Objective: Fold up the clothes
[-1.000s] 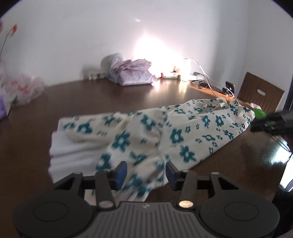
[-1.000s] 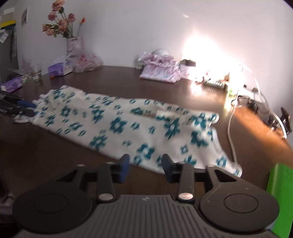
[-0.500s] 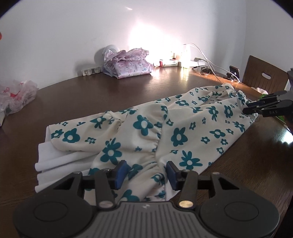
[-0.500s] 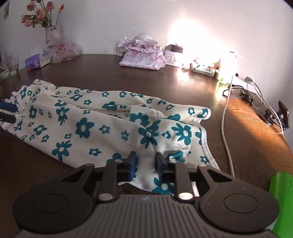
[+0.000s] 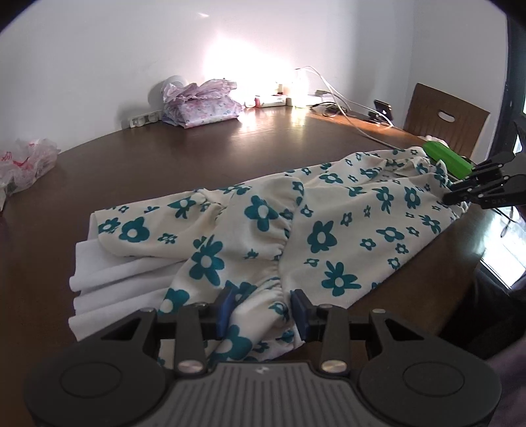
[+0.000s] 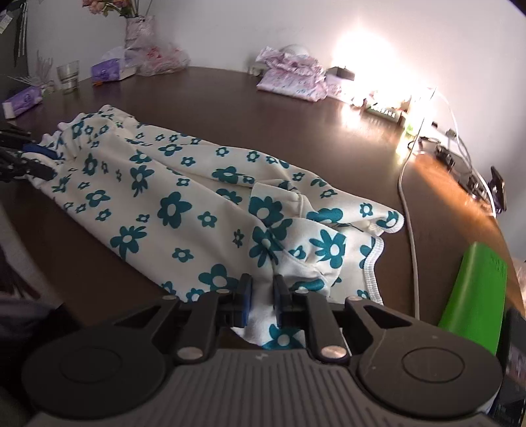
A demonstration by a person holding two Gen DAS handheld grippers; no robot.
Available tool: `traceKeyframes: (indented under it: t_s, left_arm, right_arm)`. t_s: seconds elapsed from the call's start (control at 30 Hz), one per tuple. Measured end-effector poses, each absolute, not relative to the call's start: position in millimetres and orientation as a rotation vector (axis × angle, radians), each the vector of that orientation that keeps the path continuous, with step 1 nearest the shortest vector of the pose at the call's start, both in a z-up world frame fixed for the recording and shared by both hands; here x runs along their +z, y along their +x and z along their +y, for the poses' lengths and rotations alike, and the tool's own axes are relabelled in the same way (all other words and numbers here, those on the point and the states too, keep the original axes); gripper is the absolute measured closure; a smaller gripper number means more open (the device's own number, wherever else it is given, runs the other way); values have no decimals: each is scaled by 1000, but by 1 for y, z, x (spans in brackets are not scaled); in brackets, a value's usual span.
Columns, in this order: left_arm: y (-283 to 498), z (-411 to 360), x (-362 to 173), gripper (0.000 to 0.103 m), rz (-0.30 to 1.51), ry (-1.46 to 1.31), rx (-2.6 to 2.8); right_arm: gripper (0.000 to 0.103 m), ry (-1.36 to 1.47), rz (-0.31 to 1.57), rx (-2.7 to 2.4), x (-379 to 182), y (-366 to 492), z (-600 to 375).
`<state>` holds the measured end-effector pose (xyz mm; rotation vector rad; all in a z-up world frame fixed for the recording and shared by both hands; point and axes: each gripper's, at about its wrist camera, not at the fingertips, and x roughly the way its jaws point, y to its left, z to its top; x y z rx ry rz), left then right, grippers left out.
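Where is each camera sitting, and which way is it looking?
Left wrist: on the left gripper, jaws closing around the flowered garment's gathered end; looks along it toward the right gripper.
Right wrist: on the right gripper, pinching the hemmed end; looks back toward the left gripper.
Shared: garment, table, pink clothes pile.

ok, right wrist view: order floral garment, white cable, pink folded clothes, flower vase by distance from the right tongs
1. Floral garment: fabric pinched between the right tongs.
2. White cable: right side, mid-table.
3. Pink folded clothes: far edge, centre.
4. Flower vase: far left corner by the wall.
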<state>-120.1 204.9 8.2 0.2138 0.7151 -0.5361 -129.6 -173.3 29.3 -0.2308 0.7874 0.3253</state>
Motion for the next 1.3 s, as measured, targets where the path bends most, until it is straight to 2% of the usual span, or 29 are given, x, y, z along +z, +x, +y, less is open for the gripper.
traceKeyframes:
  t_s: [0.03, 0.1, 0.17, 0.2, 0.23, 0.47, 0.53, 0.7, 0.73, 0.8, 0.9, 1.1, 1.3]
  left_arm:
    - [-123, 206, 11, 65, 711, 207, -539]
    - [-125, 211, 25, 65, 660, 182, -549]
    - [-119, 206, 41, 57, 602, 185, -563]
    - [-115, 201, 48, 48, 575, 191, -571]
    - [-112, 197, 56, 46, 548, 197, -578]
    - [-88, 126, 34, 47, 587, 371, -732]
    - [-88, 126, 24, 46, 609, 376, -751]
    - [-83, 143, 9, 47, 663, 330, -728]
    - [-82, 145, 7, 47, 670, 322, -736]
    - [-81, 145, 2, 46, 675, 320, -746]
    - [-79, 145, -5, 45, 687, 320, -759]
    - [-68, 156, -1, 45, 711, 216, -745]
    - [-43, 200, -1, 45, 749, -163, -653]
  right_arm:
    - [84, -209, 771, 344, 36, -135, -178]
    - [69, -179, 707, 375, 52, -139, -184]
    - [64, -164, 623, 403, 70, -137, -186]
    - [64, -197, 603, 424, 71, -129, -177]
    - [64, -229, 582, 445, 72, -120, -167]
    - [62, -481, 580, 616, 49, -59, -68]
    - [58, -509, 587, 661, 41, -50, -42]
    - [58, -471, 640, 755, 24, -26, -10]
    - [59, -442, 647, 760, 23, -21, -7]
    - [87, -335, 686, 769, 24, -9, -11]
    - [101, -163, 683, 746, 32, 1, -22]
    - [101, -1, 662, 748, 52, 8, -37]
    - [101, -10, 663, 773, 55, 0, -43]
